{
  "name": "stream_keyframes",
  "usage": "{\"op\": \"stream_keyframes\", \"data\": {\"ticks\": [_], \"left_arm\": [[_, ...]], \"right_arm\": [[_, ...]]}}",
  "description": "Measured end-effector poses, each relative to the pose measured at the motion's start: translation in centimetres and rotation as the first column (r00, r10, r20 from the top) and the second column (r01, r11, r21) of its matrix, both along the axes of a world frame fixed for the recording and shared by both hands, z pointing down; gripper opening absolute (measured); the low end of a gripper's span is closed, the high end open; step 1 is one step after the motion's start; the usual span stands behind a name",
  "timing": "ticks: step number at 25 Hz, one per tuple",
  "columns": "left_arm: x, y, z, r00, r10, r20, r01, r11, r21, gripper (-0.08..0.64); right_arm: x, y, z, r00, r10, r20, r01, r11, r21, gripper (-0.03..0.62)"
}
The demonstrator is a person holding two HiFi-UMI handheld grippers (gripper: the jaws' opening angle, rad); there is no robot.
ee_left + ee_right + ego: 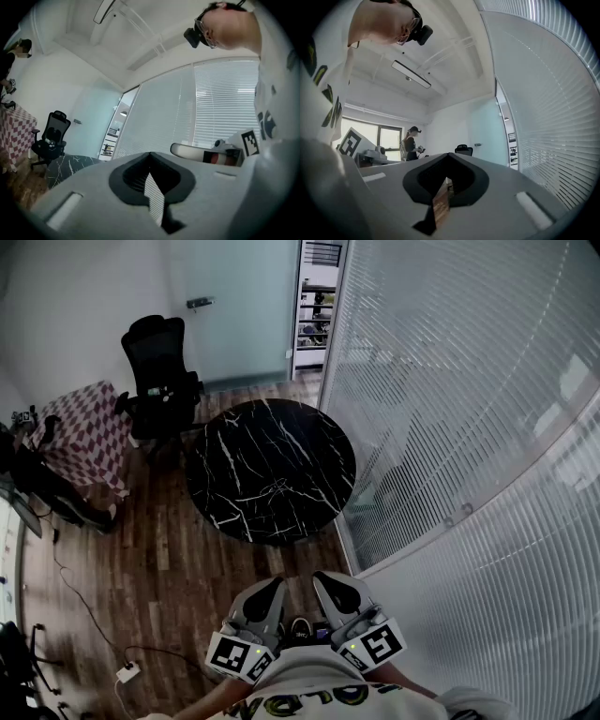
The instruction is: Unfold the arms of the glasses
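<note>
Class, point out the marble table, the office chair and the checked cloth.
Marble table (272, 470): head view, bare top.
Office chair (155, 352): head view, backrest.
Checked cloth (89, 432): head view, its middle.

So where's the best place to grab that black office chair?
Probably the armrest nearest the round marble table: it's a narrow bar the jaws could close around. The office chair stands upright with its seat turned roughly toward that table, so come in from that front side, closing down from above.
</note>
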State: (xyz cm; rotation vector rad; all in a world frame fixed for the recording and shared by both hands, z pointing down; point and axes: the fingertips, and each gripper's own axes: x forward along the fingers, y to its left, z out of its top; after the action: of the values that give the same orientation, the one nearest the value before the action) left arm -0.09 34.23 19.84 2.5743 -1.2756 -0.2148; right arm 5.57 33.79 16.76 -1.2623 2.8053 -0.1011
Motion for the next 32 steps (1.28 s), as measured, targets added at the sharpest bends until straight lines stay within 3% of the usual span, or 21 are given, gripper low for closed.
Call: {"op": "stream_keyframes", "data": {"ticks": [11, 23, 32], "left_arm": [[1.8, -0.9, 0.1, 1.0, 0.012, 0.009, -0.012, 1.0, -0.009, 0.003], [5.3, -1.9, 0.9, 1.0, -0.006, 0.02, 0.006, 1.0, -0.018, 0.003], [5.8, -3.8, 2.1, 0.999, -0.045, 0.014, 0.045, 0.997, -0.054, 0.003]], "right_arm": [[1.7, -0.8, -0.4, 1.0, 0.004, 0.005, -0.004, 1.0, 0.03, 0.003], [5.7, -2.5, 1.0, 1.0, 0.016, 0.013, -0.016, 1.0, -0.005, 0.002], [5.3, -4.0, 1.9, 0.999, -0.049, -0.008, 0.049, 0.998, -0.036, 0.002]]}}
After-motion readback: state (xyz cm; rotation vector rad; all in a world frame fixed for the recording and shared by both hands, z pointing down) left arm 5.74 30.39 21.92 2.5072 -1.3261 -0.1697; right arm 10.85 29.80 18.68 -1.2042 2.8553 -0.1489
